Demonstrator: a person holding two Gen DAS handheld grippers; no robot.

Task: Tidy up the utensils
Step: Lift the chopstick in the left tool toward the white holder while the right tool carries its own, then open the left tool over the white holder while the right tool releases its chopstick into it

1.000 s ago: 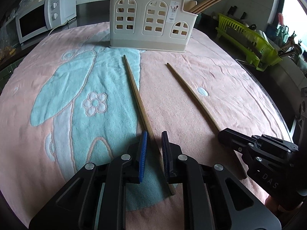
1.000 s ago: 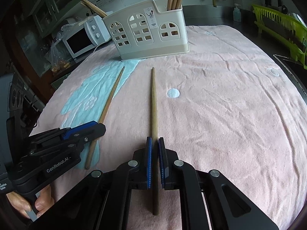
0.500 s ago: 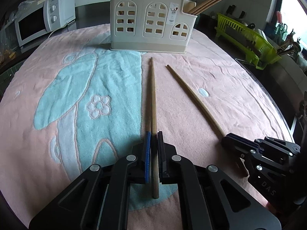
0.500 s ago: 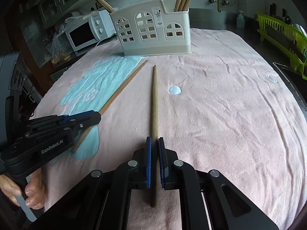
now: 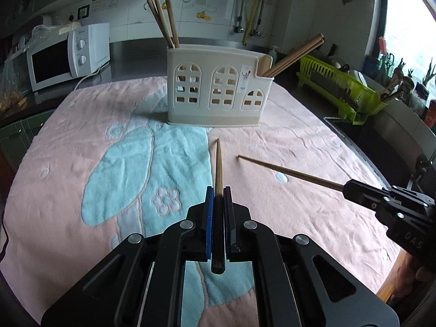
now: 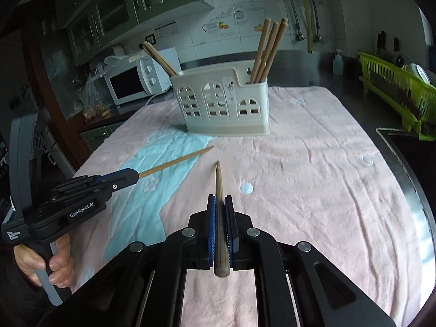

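Observation:
My left gripper [image 5: 218, 193] is shut on a wooden chopstick [image 5: 218, 163] and holds it above the towel, tip toward the cream utensil holder [image 5: 218, 92]. My right gripper [image 6: 220, 201] is shut on a second chopstick [image 6: 218, 179], also lifted and pointing at the holder [image 6: 223, 103]. In the left wrist view the right gripper [image 5: 346, 188] shows at the right with its chopstick [image 5: 286, 171]. In the right wrist view the left gripper [image 6: 135, 175] shows at the left with its chopstick [image 6: 177, 160]. Several chopsticks [image 6: 268, 49] stand in the holder.
A pink and blue towel [image 5: 286, 136] covers the table. A white microwave [image 5: 68, 54] stands at the back left. A green dish rack [image 5: 340, 87] sits at the right beside a sink edge [image 6: 403, 141].
Both grippers have risen from the towel with their chopsticks, which now hang in the air. A second ago the left gripper was open around its chopstick; it then shut on it.

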